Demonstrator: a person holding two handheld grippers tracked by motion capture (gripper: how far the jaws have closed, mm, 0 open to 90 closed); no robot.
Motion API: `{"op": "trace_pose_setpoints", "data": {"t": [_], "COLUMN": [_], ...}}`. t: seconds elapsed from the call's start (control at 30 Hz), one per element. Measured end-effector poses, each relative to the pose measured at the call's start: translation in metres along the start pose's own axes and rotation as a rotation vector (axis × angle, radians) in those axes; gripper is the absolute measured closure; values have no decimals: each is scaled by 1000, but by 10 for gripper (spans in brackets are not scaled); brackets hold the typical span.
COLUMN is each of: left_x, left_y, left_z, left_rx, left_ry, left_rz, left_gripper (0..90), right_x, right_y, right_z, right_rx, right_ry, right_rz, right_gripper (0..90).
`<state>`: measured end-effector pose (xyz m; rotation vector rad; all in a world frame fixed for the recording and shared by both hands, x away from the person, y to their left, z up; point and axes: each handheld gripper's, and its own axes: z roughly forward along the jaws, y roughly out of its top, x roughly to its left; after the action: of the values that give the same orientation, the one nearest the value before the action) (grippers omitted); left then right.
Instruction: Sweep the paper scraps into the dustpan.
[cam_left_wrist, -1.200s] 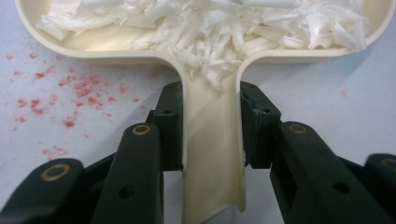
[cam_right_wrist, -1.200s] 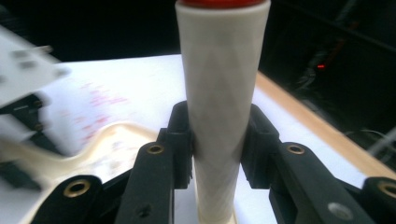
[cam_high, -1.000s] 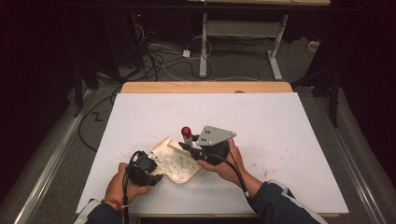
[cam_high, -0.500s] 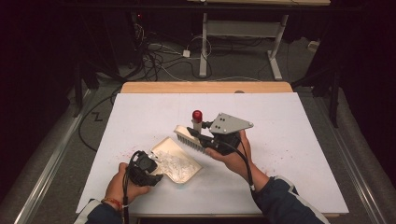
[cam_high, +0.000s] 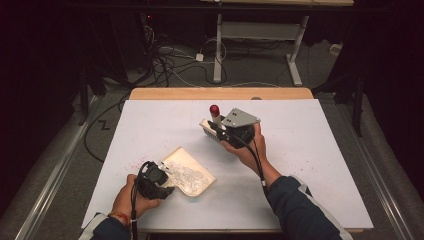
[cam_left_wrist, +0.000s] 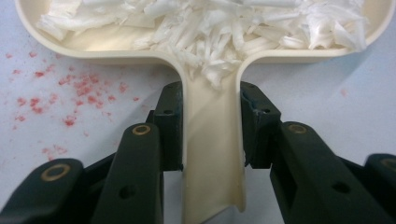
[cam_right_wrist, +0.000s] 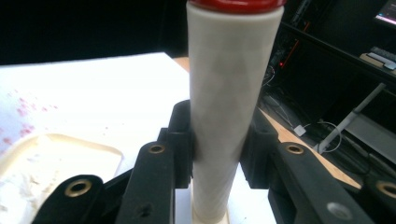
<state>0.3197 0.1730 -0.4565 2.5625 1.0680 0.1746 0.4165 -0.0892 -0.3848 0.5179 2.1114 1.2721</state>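
Note:
A cream dustpan (cam_high: 170, 156) lies near the table's front left, heaped with white paper shreds (cam_high: 192, 176). My left gripper (cam_high: 166, 178) is shut on its handle (cam_left_wrist: 211, 154), the jaws pressing both sides; the pan's rim (cam_left_wrist: 140, 50) and shreds (cam_left_wrist: 224, 28) lie just ahead. My right gripper (cam_high: 223, 131), under its grey plate, is shut on a brush: cream handle (cam_right_wrist: 229, 93) with a red cap (cam_high: 214, 109), standing nearly upright above the bristle head (cam_high: 207, 129). The brush hangs over the table's middle, apart from the pan. The right gripper view has the dustpan (cam_right_wrist: 70, 140) low at its left.
The white tabletop (cam_high: 310, 150) carries faint red specks (cam_left_wrist: 70, 93) beside the pan's handle. A wooden strip (cam_high: 220, 93) borders the far edge. Beyond it, cables (cam_high: 170, 60) and a desk's white legs (cam_high: 295, 55) stand on the dark floor.
My right hand has carried the brush from the dustpan's edge up and to the right, toward the table's middle. The left gripper and dustpan have stayed put.

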Motion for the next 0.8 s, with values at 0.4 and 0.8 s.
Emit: {"op": "trace_pose_setpoints", "data": {"t": [0.4, 0.8], "left_x": [1, 0], "left_y": [-1, -3], "left_z": [-4, -3], "left_rx": [11, 14], "left_ry": [0, 4], "left_rz": [4, 4], "left_gripper": [636, 636], "right_x": [36, 57], "right_y": [2, 16], "right_z": [-8, -53], "right_rx": [41, -46], "right_ry": [204, 288], "right_rz": [-42, -8], "right_gripper": [695, 702]}}
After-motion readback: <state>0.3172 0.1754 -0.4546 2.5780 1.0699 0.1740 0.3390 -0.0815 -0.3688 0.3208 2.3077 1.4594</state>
